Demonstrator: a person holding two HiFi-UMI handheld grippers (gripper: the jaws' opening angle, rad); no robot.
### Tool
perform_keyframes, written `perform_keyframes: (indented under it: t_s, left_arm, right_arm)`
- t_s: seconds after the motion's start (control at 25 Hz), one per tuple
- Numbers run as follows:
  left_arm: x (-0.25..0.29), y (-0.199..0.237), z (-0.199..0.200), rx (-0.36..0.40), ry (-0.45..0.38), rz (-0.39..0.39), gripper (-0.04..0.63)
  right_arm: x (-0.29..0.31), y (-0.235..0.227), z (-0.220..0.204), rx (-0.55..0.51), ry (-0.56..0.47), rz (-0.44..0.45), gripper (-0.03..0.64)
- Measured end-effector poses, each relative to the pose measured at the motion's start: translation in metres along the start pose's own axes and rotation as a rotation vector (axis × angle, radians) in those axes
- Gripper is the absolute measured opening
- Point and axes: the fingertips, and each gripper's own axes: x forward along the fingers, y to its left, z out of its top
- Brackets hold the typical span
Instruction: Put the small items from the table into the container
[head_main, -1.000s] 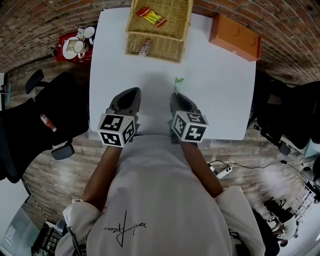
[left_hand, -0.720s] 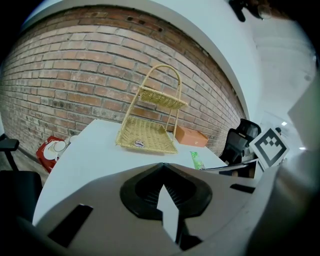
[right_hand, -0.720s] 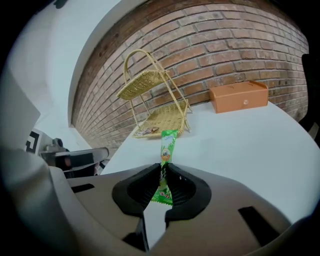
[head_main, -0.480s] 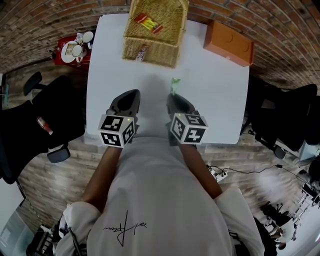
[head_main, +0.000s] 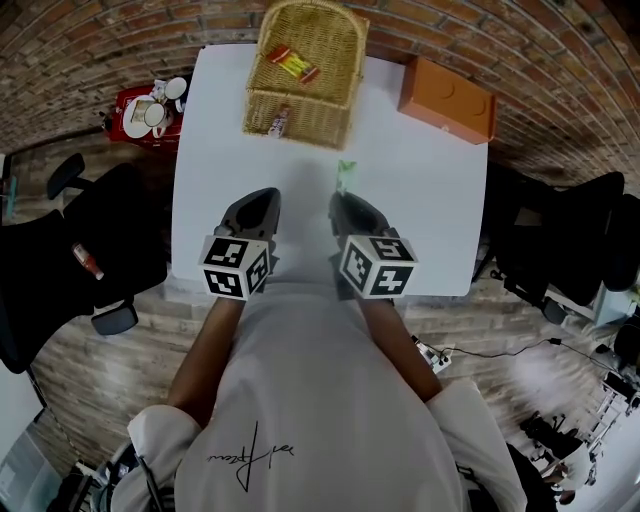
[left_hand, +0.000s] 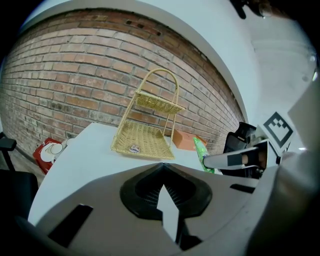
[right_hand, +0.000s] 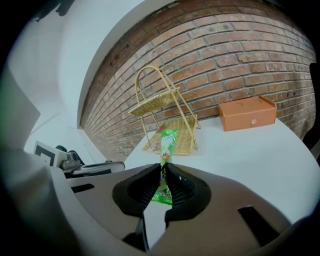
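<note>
A white surface (head_main: 420, 235) stands against a red-brick wall (head_main: 560, 60) under soft, even light, seen from above. Wood-plank floor (head_main: 100, 355) runs along both its sides. A black office chair (head_main: 60, 270) sits just left of the surface, and more black chairs (head_main: 560, 235) crowd the right. A red tray with white cups (head_main: 148, 98) rests near the far-left corner, by the wall. A white power strip (head_main: 440, 352) and its cable lie on the floor at right.
</note>
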Motion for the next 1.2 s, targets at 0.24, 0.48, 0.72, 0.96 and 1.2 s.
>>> perform_keyframes:
  t_s: [0.24,0.48,0.72,0.96,1.2]
  left_arm:
    - [0.001,-0.003,0.001,0.010,-0.003,-0.005,0.009]
    - [0.002,-0.006,0.000,0.013,0.000,-0.014,0.009]
    - [0.005,-0.009,0.000,0.010,-0.006,-0.024,0.009]
    - [0.004,-0.011,-0.003,0.012,-0.004,-0.037,0.009]
    - [0.002,-0.011,-0.006,0.002,-0.007,-0.042,0.009]
  right_arm:
    - [-0.011,0.007,0.020,0.010,-0.024,0.034,0.057]
    - [-0.016,0.013,0.041,-0.046,-0.044,0.047,0.057]
    - [-0.020,0.021,0.058,-0.067,-0.057,0.079,0.055]
    - [-0.020,0.033,0.080,-0.121,-0.082,0.104,0.055]
    - [-0.017,0.042,0.103,-0.167,-0.092,0.125,0.054]
